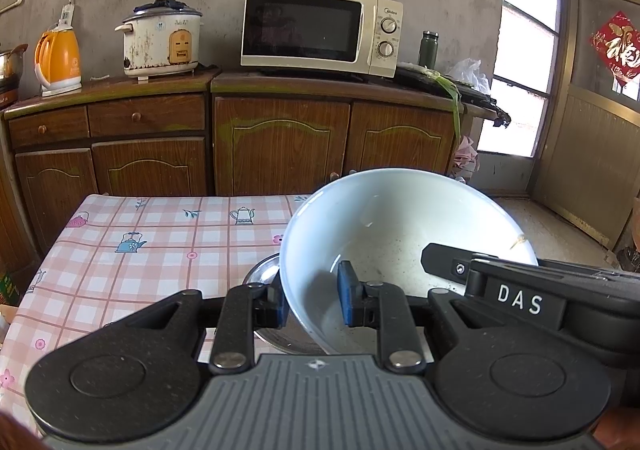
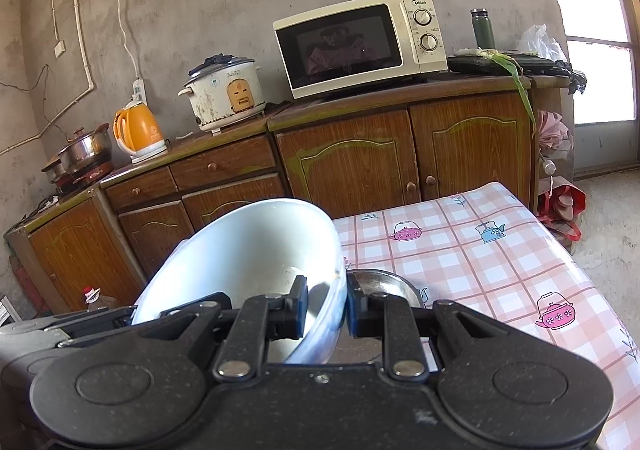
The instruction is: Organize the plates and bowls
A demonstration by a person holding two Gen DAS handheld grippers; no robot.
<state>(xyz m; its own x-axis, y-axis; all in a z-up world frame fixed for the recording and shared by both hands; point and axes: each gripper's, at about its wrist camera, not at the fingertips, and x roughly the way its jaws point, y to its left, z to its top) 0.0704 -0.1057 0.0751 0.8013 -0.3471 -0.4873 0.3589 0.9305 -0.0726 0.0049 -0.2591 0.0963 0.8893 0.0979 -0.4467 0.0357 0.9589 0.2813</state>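
Observation:
A large white bowl [image 1: 384, 234] is held tilted above the table between both grippers. My left gripper [image 1: 314, 300] is shut on the bowl's left rim, one blue pad inside and one outside. My right gripper [image 2: 326, 312] is shut on the bowl's [image 2: 248, 246] opposite rim; it shows in the left wrist view [image 1: 520, 290] at the bowl's right side. A metal bowl [image 1: 262, 278] sits on the table right under the white bowl, also seen in the right wrist view [image 2: 384, 286].
The table has a pink checked cloth [image 1: 160, 246] with teapot prints. Behind it stand wooden cabinets [image 1: 280, 137] carrying a microwave [image 1: 320, 29], a rice cooker [image 1: 160, 37], an orange kettle [image 1: 58, 61] and a green flask [image 1: 428, 47].

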